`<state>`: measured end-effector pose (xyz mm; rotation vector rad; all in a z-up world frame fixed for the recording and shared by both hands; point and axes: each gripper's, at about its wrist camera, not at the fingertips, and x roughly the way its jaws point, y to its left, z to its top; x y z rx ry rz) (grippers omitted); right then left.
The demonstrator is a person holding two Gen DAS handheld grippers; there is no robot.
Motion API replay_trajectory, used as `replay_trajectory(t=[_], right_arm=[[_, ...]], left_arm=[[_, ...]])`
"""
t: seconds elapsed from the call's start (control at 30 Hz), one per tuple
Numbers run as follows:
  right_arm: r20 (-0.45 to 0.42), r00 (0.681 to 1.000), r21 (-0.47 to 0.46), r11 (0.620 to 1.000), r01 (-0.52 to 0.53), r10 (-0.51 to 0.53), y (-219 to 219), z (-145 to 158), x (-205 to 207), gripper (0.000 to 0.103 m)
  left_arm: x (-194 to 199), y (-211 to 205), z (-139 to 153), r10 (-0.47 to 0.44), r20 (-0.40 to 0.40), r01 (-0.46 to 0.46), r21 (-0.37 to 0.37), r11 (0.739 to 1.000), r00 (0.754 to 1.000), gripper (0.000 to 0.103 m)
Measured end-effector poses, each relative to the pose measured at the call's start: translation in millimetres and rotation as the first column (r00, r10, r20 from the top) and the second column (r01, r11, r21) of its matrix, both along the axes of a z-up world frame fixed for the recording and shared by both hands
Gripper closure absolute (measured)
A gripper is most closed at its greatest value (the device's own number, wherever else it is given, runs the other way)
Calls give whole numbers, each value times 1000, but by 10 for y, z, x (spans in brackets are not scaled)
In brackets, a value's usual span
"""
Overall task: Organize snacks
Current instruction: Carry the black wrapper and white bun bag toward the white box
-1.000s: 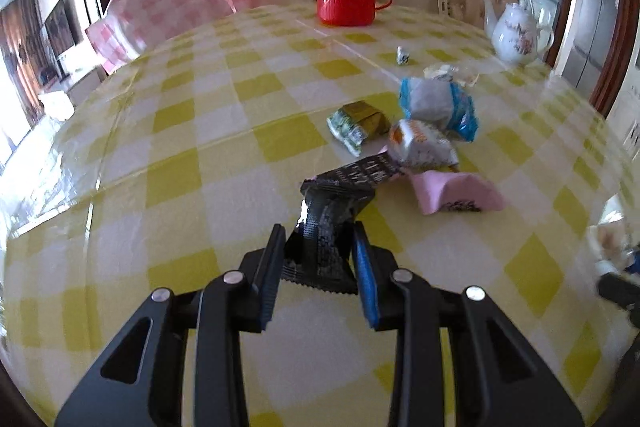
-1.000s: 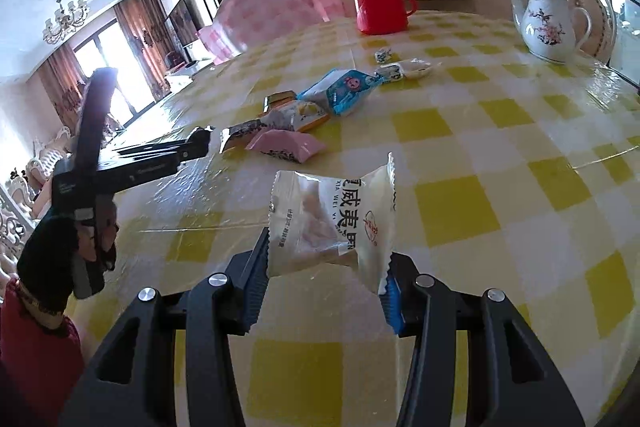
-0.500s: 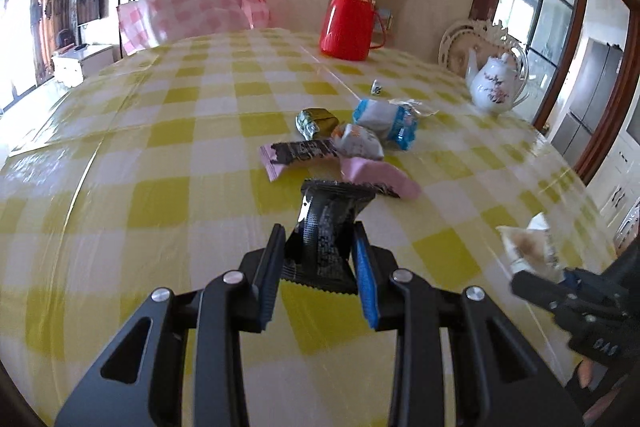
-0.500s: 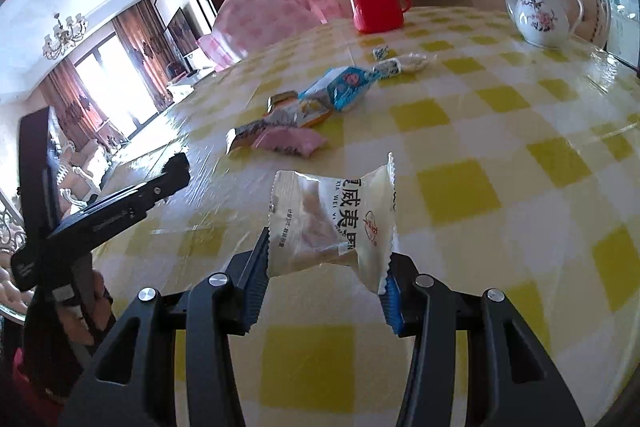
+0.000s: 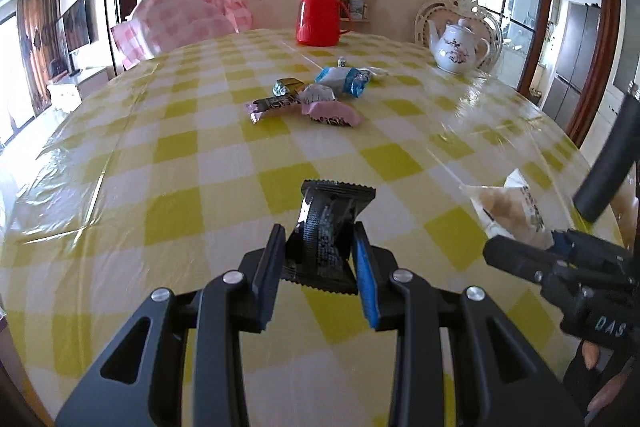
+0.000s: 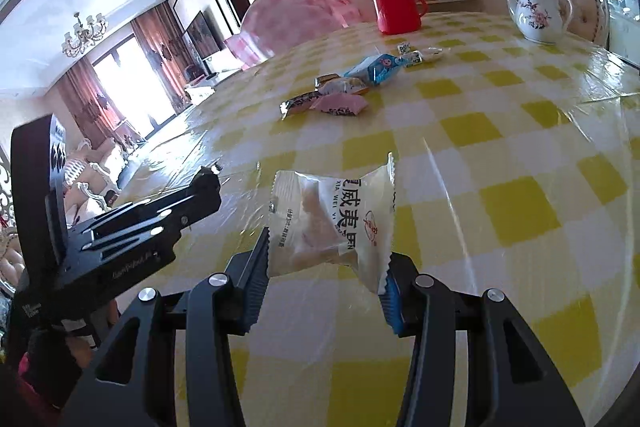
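Left gripper (image 5: 320, 259): jaws clenched on a black snack packet (image 5: 330, 227), held upright above the worktop (image 5: 192, 155).
Right gripper (image 6: 326, 281): jaws clenched on a white snack packet (image 6: 332, 223) with red and black print, lifted clear of the worktop.
Right gripper from the left wrist view: at 3 o'clock, the white packet showing at its tips.
Left gripper from the right wrist view: at 9 o'clock, side on.
Snack pile: at 12 o'clock from both grippers, well apart from them, lying on the yellow-checked cloth.
Pile contents: pink packet (image 5: 332, 113) nearest, dark bar (image 5: 272, 105) touching it at 9 o'clock, blue packet (image 5: 344, 81) behind at 1 o'clock, small gold-green sweet (image 5: 288, 85) at 11 o'clock.
Red flask (image 5: 320, 11): upright at the far edge, 12 o'clock.
White teapot (image 5: 458, 47): far edge, 2 o'clock of the pile.
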<state>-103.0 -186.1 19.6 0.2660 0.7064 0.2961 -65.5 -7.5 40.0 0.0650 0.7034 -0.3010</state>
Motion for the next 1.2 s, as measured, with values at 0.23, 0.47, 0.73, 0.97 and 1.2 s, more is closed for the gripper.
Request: replay_trajectory(t=[0.23,0.47,0.73,0.97,1.2], right_arm=[[2,1000,-19,1000,-18,18,146,-4,-173,56],[-3,996,-33,996,-86,86,447,2,-248,56],[10,981,-66,979,-193,194,952,55,-405,56],[35,949,-103,946,-309,314,1455,162,-631,56],[42,892,-160,884,-439,451,2027,204,-879,56]], left_arm=[[-334,179,99,-3,32,2,28,1000,999,69],[-621,539,172,23,55,-27,57,998,998,69],[-886,1101,225,106,84,-112,61,992,991,69],[-1044,1471,226,145,88,-152,78,985,985,68],[-1147,1904,143,188,61,-194,113,975,980,68]])
